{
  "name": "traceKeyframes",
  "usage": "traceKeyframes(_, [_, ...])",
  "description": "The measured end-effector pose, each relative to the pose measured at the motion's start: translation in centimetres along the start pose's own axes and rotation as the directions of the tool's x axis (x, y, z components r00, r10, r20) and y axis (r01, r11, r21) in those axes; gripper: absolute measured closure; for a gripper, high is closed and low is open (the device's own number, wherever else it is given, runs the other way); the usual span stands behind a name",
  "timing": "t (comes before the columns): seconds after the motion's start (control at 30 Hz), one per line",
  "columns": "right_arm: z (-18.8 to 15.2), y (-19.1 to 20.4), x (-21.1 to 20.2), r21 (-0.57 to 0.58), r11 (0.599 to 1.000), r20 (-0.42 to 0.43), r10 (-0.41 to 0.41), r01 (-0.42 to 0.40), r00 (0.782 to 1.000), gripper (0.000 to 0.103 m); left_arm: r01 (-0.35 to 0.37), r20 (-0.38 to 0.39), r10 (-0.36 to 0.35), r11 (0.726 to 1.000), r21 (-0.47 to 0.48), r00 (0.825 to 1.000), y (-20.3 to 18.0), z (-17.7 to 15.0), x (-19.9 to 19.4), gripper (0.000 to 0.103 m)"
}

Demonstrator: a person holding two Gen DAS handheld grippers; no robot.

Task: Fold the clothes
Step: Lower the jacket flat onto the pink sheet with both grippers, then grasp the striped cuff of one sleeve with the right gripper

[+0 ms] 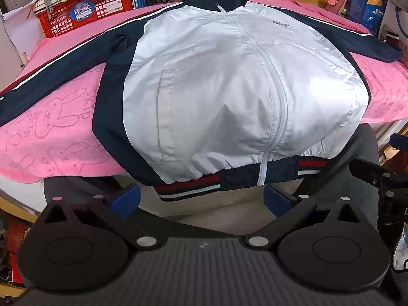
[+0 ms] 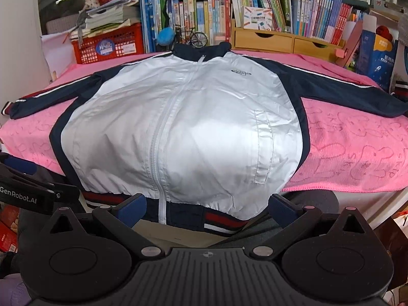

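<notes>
Red plastic lattice crate (image 2: 108,43) stacked with papers at ten o'clock in the right wrist view, behind the pink bunny-print towel (image 2: 344,137) covering the bench. Laid flat on that towel, front up and zipped shut – white-and-navy zip-up windbreaker jacket (image 2: 183,127), collar at twelve o'clock toward the row of upright books (image 2: 255,17), both navy sleeves spread out toward nine and three o'clock. Striped red, white and navy hem band (image 2: 219,219) hanging past the near edge of the bench at six o'clock. Small model bicycle (image 2: 196,38) just behind the collar; light wooden drawer box (image 2: 280,39) at one o'clock.

Left gripper (image 1: 201,200) low at six o'clock of its own view, blue-padded jaws wide apart, hovering just below the hem band – not touching cloth as far as visible. Right gripper (image 2: 206,210) likewise at six o'clock of its view, jaws spread wide with the hem band showing between them, gripping nothing. Part of the left gripper also visible at eight o'clock in the right wrist view.
</notes>
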State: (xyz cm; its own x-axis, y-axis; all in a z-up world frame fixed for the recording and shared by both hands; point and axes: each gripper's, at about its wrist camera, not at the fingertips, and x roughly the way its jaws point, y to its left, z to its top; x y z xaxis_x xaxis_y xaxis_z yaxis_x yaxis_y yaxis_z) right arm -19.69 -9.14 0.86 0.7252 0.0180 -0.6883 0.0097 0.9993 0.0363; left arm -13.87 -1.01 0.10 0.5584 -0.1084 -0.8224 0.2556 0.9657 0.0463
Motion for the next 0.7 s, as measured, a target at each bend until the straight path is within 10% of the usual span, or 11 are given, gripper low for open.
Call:
traceKeyframes(0.17, [2.1,-6.3,0.7,0.109,0.99,0.171,-0.107,0.089,0.979,0.0,-0.017,0.109,0.021,0.999,-0.034,0.994,1.0,4.1,0.9,0.0])
traceKeyframes(0.37, [6.5,-20.4,3.1,0.463,0.852,0.33,-0.422,0.245,0.844,0.0,-0.026,0.141,0.033,0.998,-0.055,0.989,1.3,10.8,5.2,0.0])
traceKeyframes(0.7, [11.8,-37.3,13.3,0.731,0.606,0.15,-0.593,0.315,0.791,0.0,-0.143,0.117,0.147,0.989,-0.041,0.982,2.8,14.1,9.6,0.0])
